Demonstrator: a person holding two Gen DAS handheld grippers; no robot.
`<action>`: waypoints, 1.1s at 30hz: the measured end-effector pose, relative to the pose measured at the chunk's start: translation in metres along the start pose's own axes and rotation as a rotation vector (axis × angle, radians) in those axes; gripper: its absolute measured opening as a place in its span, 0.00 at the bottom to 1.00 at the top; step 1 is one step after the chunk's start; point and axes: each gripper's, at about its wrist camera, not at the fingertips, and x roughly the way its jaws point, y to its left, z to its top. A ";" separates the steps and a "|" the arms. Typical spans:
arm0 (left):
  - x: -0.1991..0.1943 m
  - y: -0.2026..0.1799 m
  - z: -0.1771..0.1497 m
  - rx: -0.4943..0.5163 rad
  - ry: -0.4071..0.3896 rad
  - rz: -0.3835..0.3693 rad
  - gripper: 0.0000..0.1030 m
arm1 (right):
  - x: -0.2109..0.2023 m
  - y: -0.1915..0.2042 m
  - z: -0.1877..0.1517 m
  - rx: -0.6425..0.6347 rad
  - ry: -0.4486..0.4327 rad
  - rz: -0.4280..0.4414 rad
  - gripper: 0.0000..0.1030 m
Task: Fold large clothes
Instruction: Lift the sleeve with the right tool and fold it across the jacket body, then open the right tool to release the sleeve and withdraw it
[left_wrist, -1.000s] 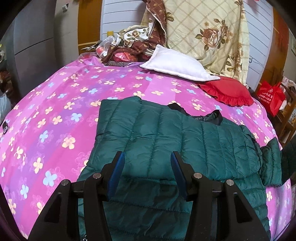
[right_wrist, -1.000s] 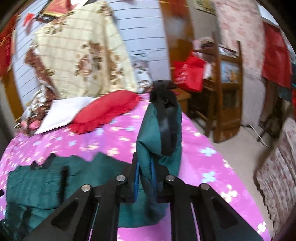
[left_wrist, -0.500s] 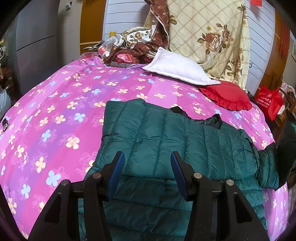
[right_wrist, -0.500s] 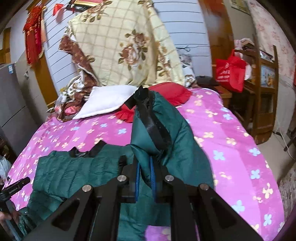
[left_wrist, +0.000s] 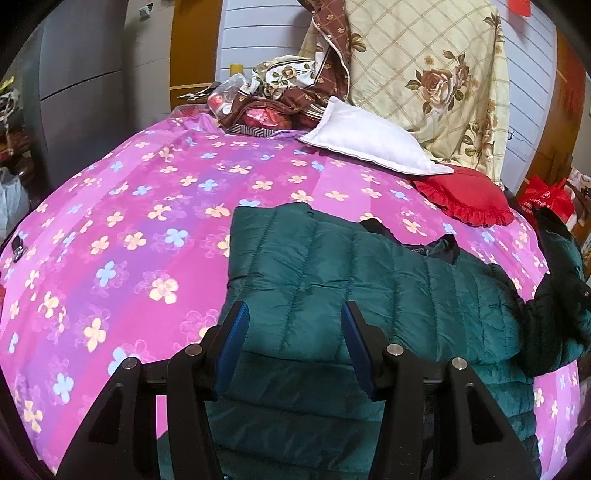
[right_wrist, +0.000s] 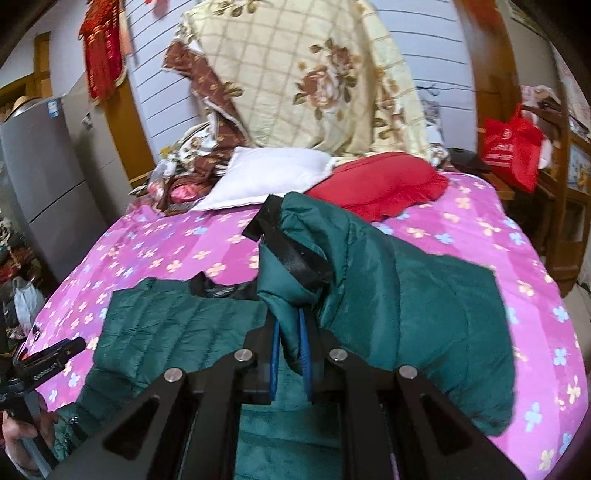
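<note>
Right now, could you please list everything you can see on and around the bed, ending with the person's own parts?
puffer jacket: one, dark green, spread on the bed, its right side lifted
bedspread: one, pink-purple with flowers, covering the bed
white pillow: one, at the head of the bed
red cushion: one, frilled, beside the white pillow
floral quilt: one, cream and brown, piled against the wall
red bag: one, on the wooden furniture right of the bed
fridge: one, grey, left of the bed
left gripper: black with blue pads, jaws open above the jacket
right gripper: black, jaws shut on jacket fabric
left hand: bare, lower-left corner of the right wrist view, holding the left gripper
</note>
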 end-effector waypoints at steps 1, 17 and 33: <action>0.001 0.002 0.000 -0.002 0.000 0.000 0.32 | 0.004 0.007 0.001 -0.009 0.006 0.010 0.10; 0.015 0.046 0.004 -0.087 0.019 -0.006 0.32 | 0.100 0.117 -0.029 -0.096 0.200 0.145 0.10; 0.011 0.045 0.008 -0.184 0.028 -0.213 0.42 | 0.097 0.159 -0.045 -0.155 0.266 0.243 0.62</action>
